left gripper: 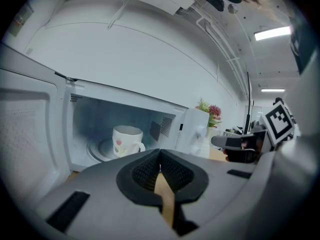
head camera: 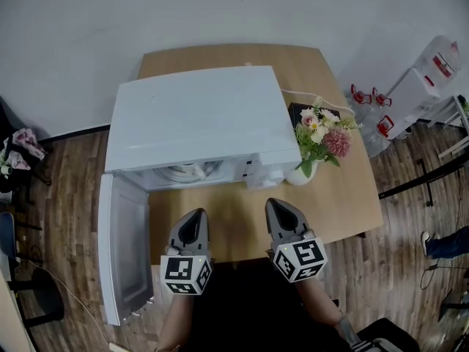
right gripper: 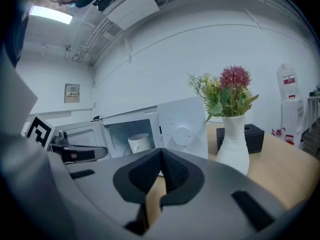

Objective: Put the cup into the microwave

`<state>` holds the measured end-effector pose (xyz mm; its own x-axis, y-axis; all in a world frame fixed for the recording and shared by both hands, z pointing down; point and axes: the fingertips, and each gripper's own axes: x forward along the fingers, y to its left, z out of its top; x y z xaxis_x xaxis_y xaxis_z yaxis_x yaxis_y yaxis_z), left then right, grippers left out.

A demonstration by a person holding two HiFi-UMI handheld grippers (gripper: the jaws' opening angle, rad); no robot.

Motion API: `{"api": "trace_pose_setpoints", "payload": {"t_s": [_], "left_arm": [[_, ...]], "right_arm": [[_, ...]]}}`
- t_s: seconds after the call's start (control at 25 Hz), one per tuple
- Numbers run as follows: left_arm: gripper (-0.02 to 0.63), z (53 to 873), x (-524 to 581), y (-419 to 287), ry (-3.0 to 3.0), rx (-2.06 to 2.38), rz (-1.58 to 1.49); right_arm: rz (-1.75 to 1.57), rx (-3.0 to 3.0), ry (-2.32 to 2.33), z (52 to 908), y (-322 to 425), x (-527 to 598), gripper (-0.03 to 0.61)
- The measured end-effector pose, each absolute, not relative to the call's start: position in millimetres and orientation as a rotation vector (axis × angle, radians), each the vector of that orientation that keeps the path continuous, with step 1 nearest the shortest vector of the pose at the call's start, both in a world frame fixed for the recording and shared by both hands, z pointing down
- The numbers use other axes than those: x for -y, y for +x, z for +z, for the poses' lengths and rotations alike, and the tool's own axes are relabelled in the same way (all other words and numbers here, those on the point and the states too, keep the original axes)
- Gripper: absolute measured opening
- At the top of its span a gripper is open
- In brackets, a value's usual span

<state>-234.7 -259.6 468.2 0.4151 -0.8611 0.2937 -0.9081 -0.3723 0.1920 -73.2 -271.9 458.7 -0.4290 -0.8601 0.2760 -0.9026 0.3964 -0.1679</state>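
Left gripper view: cup [left gripper: 126, 140] inside microwave [left gripper: 192, 128]; left gripper [head camera: 195, 217] and right gripper [head camera: 278, 205] both closed, empty — door [head camera: 123, 248] open at left; slamming it could topple the cup.

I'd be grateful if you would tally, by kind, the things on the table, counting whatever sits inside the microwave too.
microwave: 1, door open
cup: 1, inside the microwave
vase of flowers: 1
black box: 1
Total: 4
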Motion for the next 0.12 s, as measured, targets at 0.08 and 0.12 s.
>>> {"api": "trace_pose_setpoints", "payload": {"t_s": [0.08, 0.12], "left_arm": [[0.005, 468.8, 260.4, -234.9, 2.353, 1.530, 0.208], [0.005, 469.0, 261.0, -235.0, 2.354, 1.531, 0.209]], "right_arm": [[0.442, 2.503, 1.585, 459.5, -73.9, 272.5, -0.008], [0.442, 2.503, 1.583, 459.9, -74.1, 272.9, -0.008]]}}
